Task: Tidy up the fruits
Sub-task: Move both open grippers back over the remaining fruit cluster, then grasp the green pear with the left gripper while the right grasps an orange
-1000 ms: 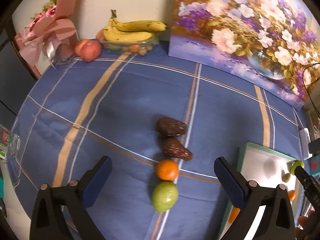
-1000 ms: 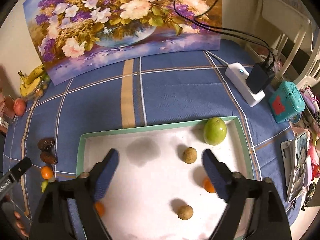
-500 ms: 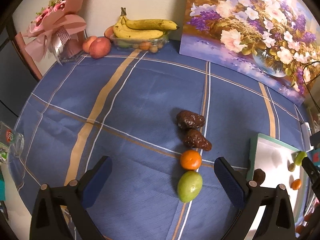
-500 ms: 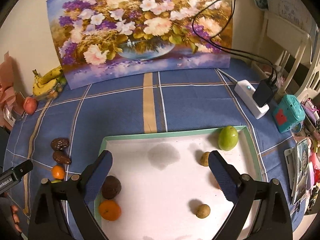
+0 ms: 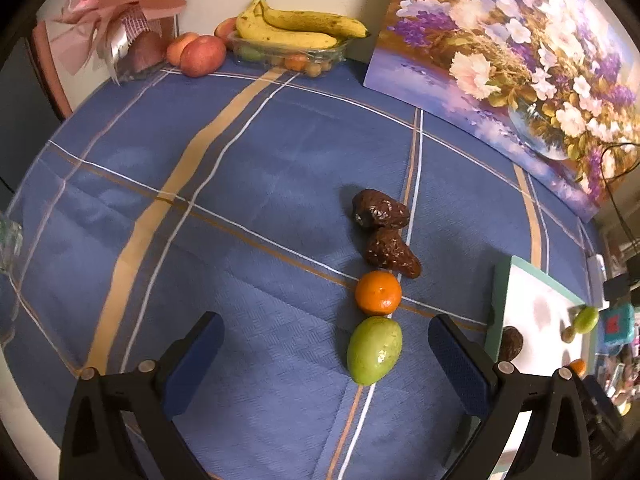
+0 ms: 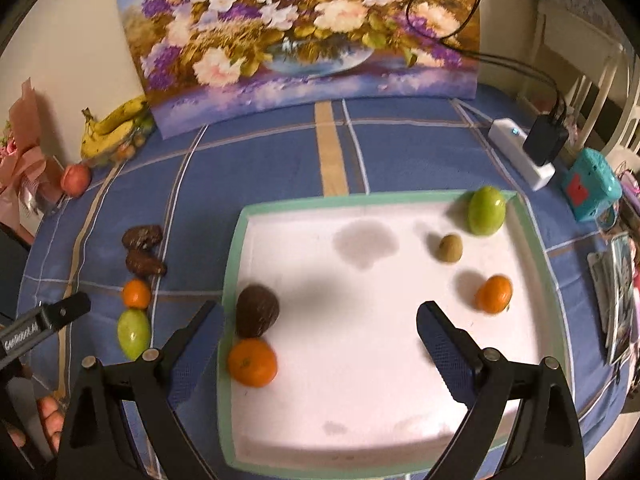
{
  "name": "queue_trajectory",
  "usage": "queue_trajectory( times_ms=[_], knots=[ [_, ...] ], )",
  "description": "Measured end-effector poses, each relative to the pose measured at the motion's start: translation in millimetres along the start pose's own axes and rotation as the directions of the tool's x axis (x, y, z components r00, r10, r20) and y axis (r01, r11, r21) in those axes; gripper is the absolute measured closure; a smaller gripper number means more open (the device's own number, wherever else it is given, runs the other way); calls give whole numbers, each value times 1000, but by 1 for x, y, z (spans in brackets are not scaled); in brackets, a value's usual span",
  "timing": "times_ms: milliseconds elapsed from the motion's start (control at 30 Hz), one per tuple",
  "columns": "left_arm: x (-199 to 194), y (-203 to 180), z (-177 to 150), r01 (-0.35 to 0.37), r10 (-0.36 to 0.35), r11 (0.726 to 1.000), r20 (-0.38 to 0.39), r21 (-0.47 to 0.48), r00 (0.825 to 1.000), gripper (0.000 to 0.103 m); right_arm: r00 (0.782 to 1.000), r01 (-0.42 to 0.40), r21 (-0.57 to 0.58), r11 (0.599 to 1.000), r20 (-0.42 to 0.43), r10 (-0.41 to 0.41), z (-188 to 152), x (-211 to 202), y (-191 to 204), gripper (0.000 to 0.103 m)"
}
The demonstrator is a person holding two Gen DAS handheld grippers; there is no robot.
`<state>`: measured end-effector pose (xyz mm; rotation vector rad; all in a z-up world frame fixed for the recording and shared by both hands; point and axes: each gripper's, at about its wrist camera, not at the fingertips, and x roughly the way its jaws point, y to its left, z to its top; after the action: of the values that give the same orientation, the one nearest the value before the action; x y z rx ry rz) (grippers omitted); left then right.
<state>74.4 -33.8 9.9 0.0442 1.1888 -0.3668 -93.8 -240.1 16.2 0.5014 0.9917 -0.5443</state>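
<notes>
In the left wrist view, the left gripper [image 5: 324, 360] hangs over the blue cloth [image 5: 240, 200] with its jaws spread wide and nothing between them. Right of centre a line of fruit runs down the frame: two dates [image 5: 380, 214] [image 5: 392, 254], touching each other, then a tangerine [image 5: 378, 293] and a green fruit [image 5: 374, 350] at the bottom, just between the fingertips' level. Bananas [image 5: 300, 28] sit on a clear box at the upper middle, peaches [image 5: 202, 56] to their left.

In the right wrist view, the right gripper [image 6: 320, 332] is also wide open and empty, over the white tray [image 6: 232, 248] that fills the centre. On the tray's left edge a brown fruit [image 6: 257, 316] touches an orange [image 6: 252, 362] below it. At upper right lie a green fruit [image 6: 486, 210], a small brown one [image 6: 451, 248] and a second orange [image 6: 494, 294], apart from one another. A flower painting [image 6: 312, 28] stands at the top.
</notes>
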Motion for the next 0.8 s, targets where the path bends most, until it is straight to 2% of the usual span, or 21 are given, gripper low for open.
queue_trajectory(
  times_ms=[133,300,433,567,633,700,767,800],
  knots=[
    [8,-4,-2,7,-7,1000,2,3,1000,0,1000,22,-7,1000,-1,-22,-5,0,2,6],
    [23,-12,-7,62,-61,998,-49,18,997,0,1000,24,4,1000,16,-24,-1,-2,-1,6],
    [30,-26,-11,41,-37,997,-64,66,997,0,998,57,-16,998,21,-56,1,0,-1,6],
    [39,-35,-13,20,-12,996,-89,92,996,2,999,43,-17,999,23,-43,2,2,-2,6],
    [42,-38,-13,21,-12,995,-99,92,995,10,999,44,-22,999,25,-44,2,3,-2,6],
    [45,-40,-13,25,-14,995,-112,96,994,23,999,48,-27,998,24,-48,2,3,-1,6],
    [48,-42,-14,31,-18,994,-122,101,992,28,999,49,-33,998,25,-48,2,4,0,6],
    [48,-42,-14,40,-27,994,-129,99,991,33,999,49,-35,998,25,-48,2,3,1,6]
  ],
)
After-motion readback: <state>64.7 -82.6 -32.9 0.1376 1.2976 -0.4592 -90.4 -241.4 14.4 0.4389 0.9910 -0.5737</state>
